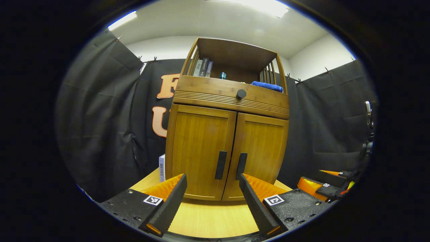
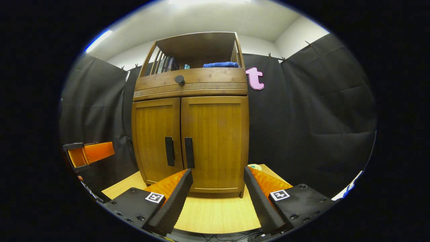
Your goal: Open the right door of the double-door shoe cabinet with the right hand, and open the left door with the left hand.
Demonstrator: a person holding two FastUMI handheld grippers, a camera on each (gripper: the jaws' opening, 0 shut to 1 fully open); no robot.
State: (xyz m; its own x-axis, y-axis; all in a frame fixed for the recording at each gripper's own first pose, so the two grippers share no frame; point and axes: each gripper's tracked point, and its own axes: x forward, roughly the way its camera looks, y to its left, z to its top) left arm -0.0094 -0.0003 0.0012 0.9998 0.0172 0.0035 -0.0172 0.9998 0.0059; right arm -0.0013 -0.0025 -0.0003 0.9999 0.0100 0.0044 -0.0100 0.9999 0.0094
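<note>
- Left gripper [image 1: 212, 201]: we log its jaws spread wide, holding nothing, low over the near part of the tabletop [image 1: 208, 218], well short of the cabinet.
- Right gripper [image 2: 218, 198]: we log the same, jaws wide and empty, near the table's front edge; it also appears at the far right of the left gripper view.
- Shoe cabinet [image 1: 228, 134]: we note it upright at the far side of the table, against the black cloth wall.
- Left door [image 1: 198, 148]: shut, flush with the frame; its dark vertical handle [image 1: 220, 164] sits beside the centre seam.
- Right door [image 2: 216, 141]: shut likewise; its handle [image 2: 189, 152] stands just right of the seam.
- Drawer knob [image 1: 241, 93], books [image 1: 203, 67] and blue towel [image 1: 267, 86]: we list these above the doors, untouched.
- Progress: we judge nothing done yet; neither gripper touches a handle. Both approaches, both grasps and both pulls remain, right door first by the task's order.
</note>
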